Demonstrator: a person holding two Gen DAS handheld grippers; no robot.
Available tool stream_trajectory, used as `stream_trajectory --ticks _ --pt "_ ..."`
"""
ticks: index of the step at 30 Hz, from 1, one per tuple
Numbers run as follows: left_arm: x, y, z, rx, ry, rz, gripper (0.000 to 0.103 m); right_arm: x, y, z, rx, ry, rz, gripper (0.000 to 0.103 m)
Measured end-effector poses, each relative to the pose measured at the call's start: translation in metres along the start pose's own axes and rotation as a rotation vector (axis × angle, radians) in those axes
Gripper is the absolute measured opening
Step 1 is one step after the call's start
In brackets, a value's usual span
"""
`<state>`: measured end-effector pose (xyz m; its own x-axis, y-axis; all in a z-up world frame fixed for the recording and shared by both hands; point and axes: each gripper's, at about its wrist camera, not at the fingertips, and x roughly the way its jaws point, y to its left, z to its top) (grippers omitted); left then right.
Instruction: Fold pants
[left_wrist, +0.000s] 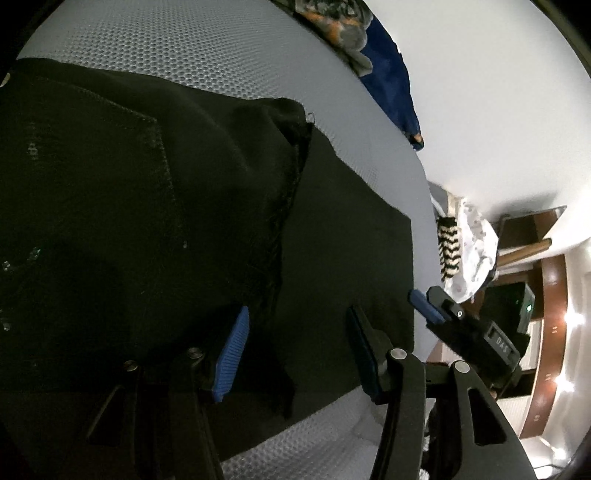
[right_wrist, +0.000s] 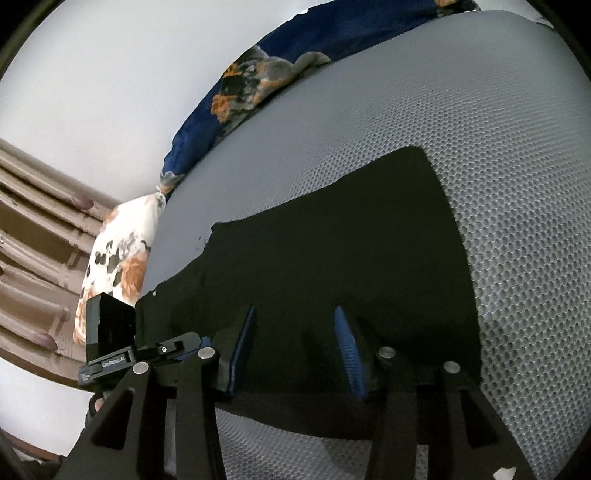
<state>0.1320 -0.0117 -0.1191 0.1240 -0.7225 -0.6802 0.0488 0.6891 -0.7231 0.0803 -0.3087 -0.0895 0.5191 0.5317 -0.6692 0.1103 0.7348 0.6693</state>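
Black pants (left_wrist: 147, 221) lie on a grey mesh mattress (left_wrist: 184, 48), with a stitched seam and a raised fold near the middle. My left gripper (left_wrist: 295, 321) is open, its blue-padded fingers (left_wrist: 232, 354) just above the cloth near its front edge, holding nothing. In the right wrist view the pants (right_wrist: 351, 240) lie flat, and my right gripper (right_wrist: 295, 321) is open over their near edge. The right gripper shows at the right of the left wrist view (left_wrist: 428, 306); the left gripper's body shows at the lower left of the right wrist view (right_wrist: 122, 343).
A blue floral blanket (right_wrist: 258, 74) lies along the mattress's far edge by a white wall. A floral pillow (right_wrist: 114, 258) sits at the left corner. Striped and white cloths (left_wrist: 461, 251) hang beyond the mattress's right edge, near wooden furniture (left_wrist: 546, 295).
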Motion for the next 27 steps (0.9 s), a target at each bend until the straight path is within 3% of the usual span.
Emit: stream_trajectory --ticks 2,4,7,11,16,21,27 --pt "0.007 -0.002 0.002 -0.001 0.026 -0.024 0.051 -0.001 -0.004 -0.001 0.012 -0.010 0.007 0.045" --pt "0.017 -0.001 0.001 -0.023 0.086 -0.063 0.036 0.000 -0.006 -0.001 0.022 -0.011 0.011 0.045" --pt "0.029 0.004 -0.004 -0.068 0.143 -0.117 0.025 0.001 -0.008 -0.001 0.017 -0.011 0.005 0.045" --pt "0.027 0.005 -0.004 -0.081 0.132 -0.137 0.024 0.002 -0.010 -0.002 0.010 -0.012 -0.001 0.045" --pt "0.021 -0.008 -0.006 -0.009 0.091 -0.048 0.005 0.004 -0.011 -0.003 0.009 -0.008 -0.024 0.046" --pt "0.006 -0.033 -0.016 0.121 0.024 0.023 0.003 0.003 -0.008 0.000 -0.022 -0.021 -0.077 0.046" --pt "-0.006 -0.026 -0.021 0.132 -0.003 0.065 0.003 0.003 -0.006 0.002 -0.059 -0.023 -0.161 0.046"
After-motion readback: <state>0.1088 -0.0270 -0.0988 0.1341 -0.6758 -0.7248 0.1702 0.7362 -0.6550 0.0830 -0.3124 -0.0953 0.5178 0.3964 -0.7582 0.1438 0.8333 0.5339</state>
